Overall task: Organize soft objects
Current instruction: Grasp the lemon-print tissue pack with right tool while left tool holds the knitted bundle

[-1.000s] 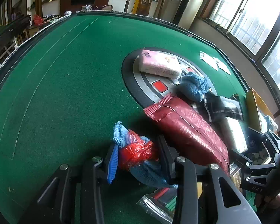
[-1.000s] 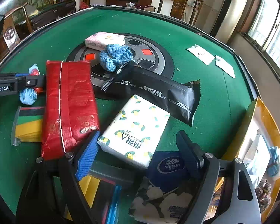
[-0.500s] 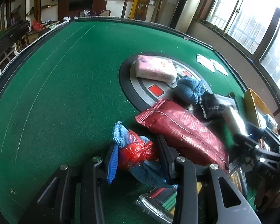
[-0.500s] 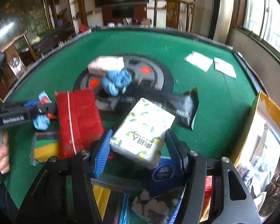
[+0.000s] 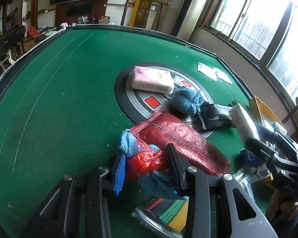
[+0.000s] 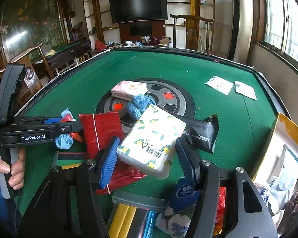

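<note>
My left gripper [image 5: 147, 168] is shut on a bundle of red plastic bag and blue cloth [image 5: 147, 158], low over the green table; it also shows in the right wrist view [image 6: 65, 127]. My right gripper [image 6: 147, 158] is shut on a white lemon-print tissue pack [image 6: 153, 138] and holds it lifted above the table; the pack shows at the right of the left wrist view [image 5: 244, 121]. A red foil pack [image 5: 180, 140], a black pouch [image 6: 200, 132], a blue knitted cloth [image 6: 139, 105] and a pink tissue pack [image 5: 153, 79] lie around the table's round hub.
A yellow box [image 6: 288, 136] with several soft items stands at the table's right edge. A blue Vinda tissue pack [image 6: 184, 192] and a clear packet of coloured strips [image 5: 168, 214] lie near me. Two white sachets [image 6: 230, 86] lie far right.
My right gripper closed on the lemon-print tissue pack and lifted it off the table. My left gripper kept its hold on the red and blue bundle and rose slightly.
</note>
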Demonstrator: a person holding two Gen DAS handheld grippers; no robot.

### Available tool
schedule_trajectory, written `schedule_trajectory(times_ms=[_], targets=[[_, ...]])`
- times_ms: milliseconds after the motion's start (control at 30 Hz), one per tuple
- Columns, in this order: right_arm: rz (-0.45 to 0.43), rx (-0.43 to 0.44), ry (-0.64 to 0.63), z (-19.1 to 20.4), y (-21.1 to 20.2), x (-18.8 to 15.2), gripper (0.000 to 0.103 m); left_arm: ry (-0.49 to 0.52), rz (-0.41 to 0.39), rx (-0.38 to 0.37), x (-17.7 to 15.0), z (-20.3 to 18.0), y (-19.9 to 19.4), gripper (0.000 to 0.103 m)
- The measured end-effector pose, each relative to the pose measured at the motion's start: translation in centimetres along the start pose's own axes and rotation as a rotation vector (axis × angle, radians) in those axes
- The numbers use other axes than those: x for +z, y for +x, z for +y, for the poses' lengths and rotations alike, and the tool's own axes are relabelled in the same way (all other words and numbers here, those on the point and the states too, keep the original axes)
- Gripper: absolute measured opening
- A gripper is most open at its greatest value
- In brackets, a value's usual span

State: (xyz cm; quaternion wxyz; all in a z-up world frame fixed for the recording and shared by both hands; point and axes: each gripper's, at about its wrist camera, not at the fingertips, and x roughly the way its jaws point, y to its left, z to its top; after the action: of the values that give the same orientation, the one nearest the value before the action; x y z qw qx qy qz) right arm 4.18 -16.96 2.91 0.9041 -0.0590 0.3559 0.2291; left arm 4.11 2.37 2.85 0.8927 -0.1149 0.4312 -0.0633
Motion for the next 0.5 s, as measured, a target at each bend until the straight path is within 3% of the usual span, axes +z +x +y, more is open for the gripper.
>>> schedule_trajectory(times_ms=[500], targets=[[-0.004,-0.002,0.003,-0.09,0.06,-0.12,0.058,0.023,-0.005,-0.018,-0.17,-0.73,-0.21,0.039]])
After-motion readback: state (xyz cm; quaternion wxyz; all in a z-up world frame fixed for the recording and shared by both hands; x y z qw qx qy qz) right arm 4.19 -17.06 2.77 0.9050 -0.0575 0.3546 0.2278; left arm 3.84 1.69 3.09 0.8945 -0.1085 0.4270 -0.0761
